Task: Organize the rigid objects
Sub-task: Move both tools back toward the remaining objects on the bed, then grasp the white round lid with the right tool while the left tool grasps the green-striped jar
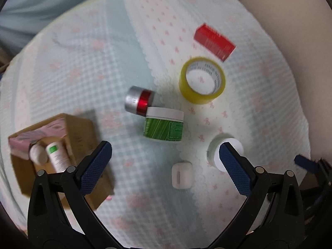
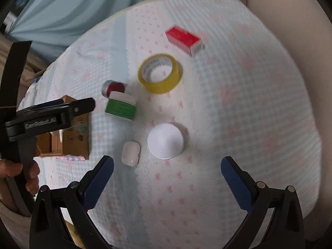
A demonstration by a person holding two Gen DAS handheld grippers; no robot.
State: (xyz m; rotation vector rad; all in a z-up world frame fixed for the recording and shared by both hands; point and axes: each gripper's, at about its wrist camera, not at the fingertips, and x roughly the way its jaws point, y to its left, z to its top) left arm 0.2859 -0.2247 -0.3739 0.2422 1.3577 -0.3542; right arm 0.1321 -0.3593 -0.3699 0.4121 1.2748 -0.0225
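Over patterned bedding, left tongs and right tongs hover spread wide, angled downward, gripping nothing.

Soft, dim indoor light pools brightest mid-frame, short shadows fall beside the tape roll, and motion blur (worse in the right wrist view) smears the fisheye-bent, dark-cornered edges.

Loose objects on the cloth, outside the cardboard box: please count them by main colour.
Red: 2, the box and the silver-red jar
Yellow: 1, tape roll
Green: 1, jar
White: 2, round jar, earbud case
Total: 6
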